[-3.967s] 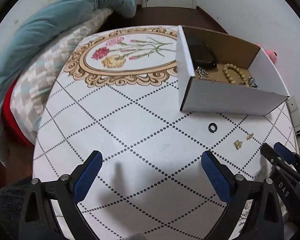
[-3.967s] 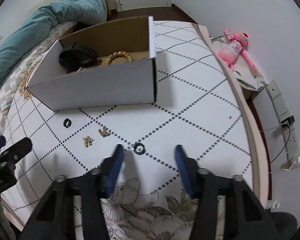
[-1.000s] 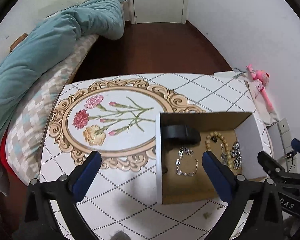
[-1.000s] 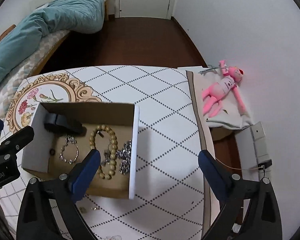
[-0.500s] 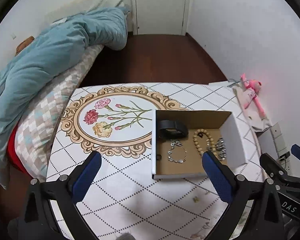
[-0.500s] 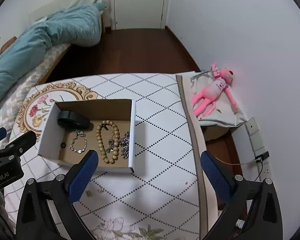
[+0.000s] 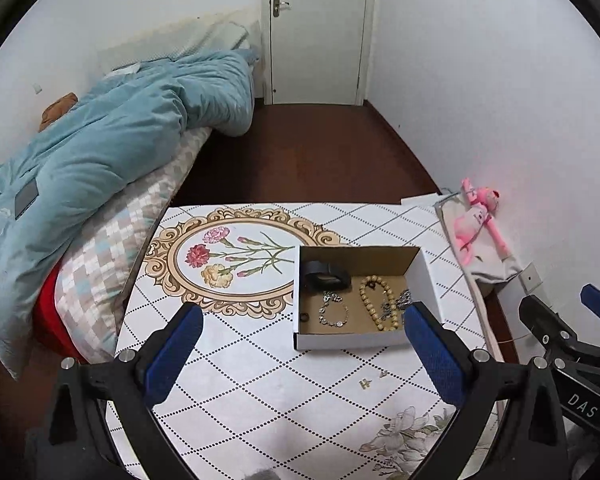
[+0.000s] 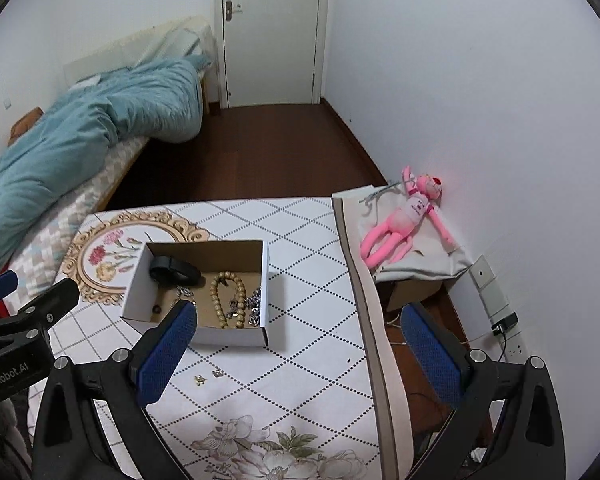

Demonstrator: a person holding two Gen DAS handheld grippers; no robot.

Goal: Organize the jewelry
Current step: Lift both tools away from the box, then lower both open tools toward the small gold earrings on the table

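Both grippers hang high above the table [image 7: 260, 364], spread wide and holding nothing — the left gripper [image 7: 300, 354] with its blue pads far apart, the right gripper [image 8: 296, 350] just the same. What is left to tidy lies on the cloth: two small gold earrings [image 7: 374, 380], side by side, just in front of the near wall of the cardboard box [image 7: 356, 340]. From the left tool they sit ahead and a little toward its right pad; from the right tool the same pair [image 8: 208, 376] sits ahead and off to its left, close under its left pad. As far as I can judge, neither hand is clearly the nearer one — the pair lies roughly between the two — though the right tool seems to have them closer under its fingers. The earrings lie in a short row running about parallel to the box front, so a straight drop with the jaws closing across that row looks the likely approach, one piece at a time. Inside the box already rest a black band [image 8: 174, 270], a string of wooden beads [image 8: 228, 300], a silver bracelet [image 7: 334, 314], a tangle of silver chain [image 8: 254, 306] and a small dark ring [image 7: 303, 317] near the front left corner. Off the table's right edge a pink plush toy [image 8: 404, 216] lies against the wall, well apart from the work.
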